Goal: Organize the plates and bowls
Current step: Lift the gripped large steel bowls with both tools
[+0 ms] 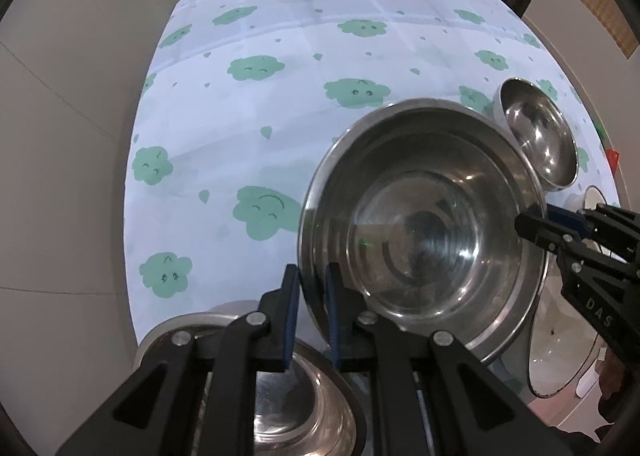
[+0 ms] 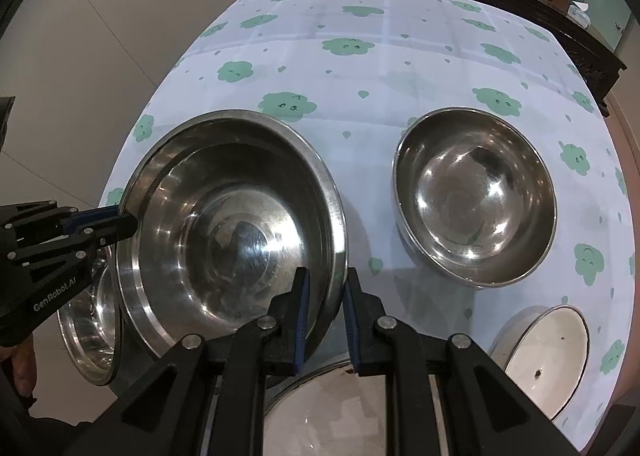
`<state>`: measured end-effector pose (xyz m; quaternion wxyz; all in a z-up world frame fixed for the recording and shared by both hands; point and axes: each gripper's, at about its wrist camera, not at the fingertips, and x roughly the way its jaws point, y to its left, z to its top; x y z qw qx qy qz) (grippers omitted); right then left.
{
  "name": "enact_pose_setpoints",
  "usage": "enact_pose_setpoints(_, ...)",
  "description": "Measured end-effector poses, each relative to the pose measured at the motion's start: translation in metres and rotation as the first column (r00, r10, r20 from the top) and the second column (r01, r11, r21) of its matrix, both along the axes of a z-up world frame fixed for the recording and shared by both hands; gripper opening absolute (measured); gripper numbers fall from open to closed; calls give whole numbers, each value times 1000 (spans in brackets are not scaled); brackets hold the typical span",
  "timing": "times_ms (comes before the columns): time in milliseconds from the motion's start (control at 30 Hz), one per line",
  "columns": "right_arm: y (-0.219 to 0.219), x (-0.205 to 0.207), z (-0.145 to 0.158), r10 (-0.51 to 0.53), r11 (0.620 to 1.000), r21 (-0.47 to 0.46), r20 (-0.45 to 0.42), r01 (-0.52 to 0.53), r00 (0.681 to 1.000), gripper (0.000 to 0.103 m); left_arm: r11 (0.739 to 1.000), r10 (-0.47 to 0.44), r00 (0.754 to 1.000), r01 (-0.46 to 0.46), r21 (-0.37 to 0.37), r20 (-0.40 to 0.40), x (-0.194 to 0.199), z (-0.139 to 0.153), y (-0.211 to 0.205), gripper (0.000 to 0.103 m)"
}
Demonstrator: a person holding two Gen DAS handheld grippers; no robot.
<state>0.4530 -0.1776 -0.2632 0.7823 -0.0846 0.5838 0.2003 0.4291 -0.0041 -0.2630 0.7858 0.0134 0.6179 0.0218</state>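
Left wrist view: left gripper (image 1: 312, 280) is clenched on the near-left rim of the large steel bowl (image 1: 424, 232), one pad inside the wall, one outside. The bowl is tilted and appears lifted off the tabletop (image 1: 248, 107). On the far side of the large bowl, the right gripper (image 1: 530, 221) pinches the opposite rim. Beyond the large bowl to the right sits a small steel bowl (image 1: 540, 135). Below the large bowl, under the left gripper, lies another steel bowl (image 1: 296, 408). At the large bowl's lower right edge a white plate (image 1: 560, 352) peeks out.

Right wrist view: right gripper (image 2: 326, 292) grips the large bowl's near-right rim, jaws closed on the thin wall. The left gripper (image 2: 124, 221) holds the rim across from it. Right of the large bowl the small steel bowl stands upright and apart from it. A white dish (image 2: 548, 356) sits near the tabletop edge, further right and nearer. Directly under the large bowl a white plate shows; to its lower left, the other steel bowl.

Step, as I judge it: two-handed carry of the large bowl toward a stack. Keep both grips level, move the hands together, centre the bowl over its target before lowering, and release only once it is seated. Thin slick rim could slip.
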Motion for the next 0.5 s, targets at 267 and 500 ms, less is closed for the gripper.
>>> enact_pose_setpoints(267,2,-1,10,0,1000,4,11,0,1000,18,1000,0,1000,0,-4,22,-5,13,2,10)
enact_pose_setpoints(500,3,-3,17,-1,1000,12,19,1,1000,18,1000,7,999,-7,-10,43,-8,26,5,10)
